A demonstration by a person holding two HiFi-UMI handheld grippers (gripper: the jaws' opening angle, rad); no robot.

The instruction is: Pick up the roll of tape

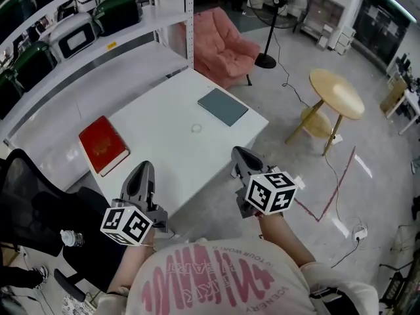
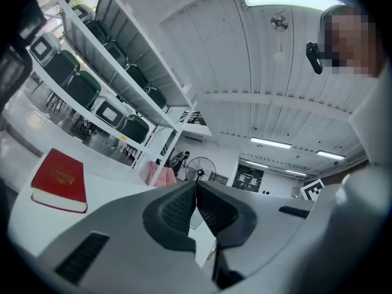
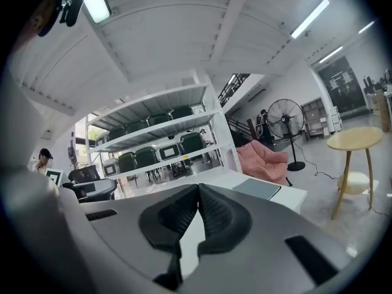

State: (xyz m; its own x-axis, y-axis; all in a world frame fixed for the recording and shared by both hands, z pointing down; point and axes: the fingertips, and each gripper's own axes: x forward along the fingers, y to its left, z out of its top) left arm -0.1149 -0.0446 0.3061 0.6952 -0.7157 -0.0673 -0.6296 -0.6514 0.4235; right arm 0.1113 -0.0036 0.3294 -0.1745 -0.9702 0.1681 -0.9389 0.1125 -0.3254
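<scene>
The roll of tape (image 1: 197,128) is a small clear ring lying on the white table (image 1: 164,156), near its middle. My left gripper (image 1: 146,167) is over the table's near edge, shut with nothing between its jaws, tips meeting (image 2: 196,183). My right gripper (image 1: 237,151) hovers at the table's near right edge, also shut and empty (image 3: 198,186). Both are well short of the tape and point toward it. Neither gripper view shows the tape.
A red book (image 1: 103,144) lies at the table's left and a grey-green book (image 1: 223,106) at its far right. White shelves (image 1: 79,51) with cases stand behind. A pink armchair (image 1: 223,44), a fan (image 1: 275,8) and a round wooden table (image 1: 336,92) stand beyond.
</scene>
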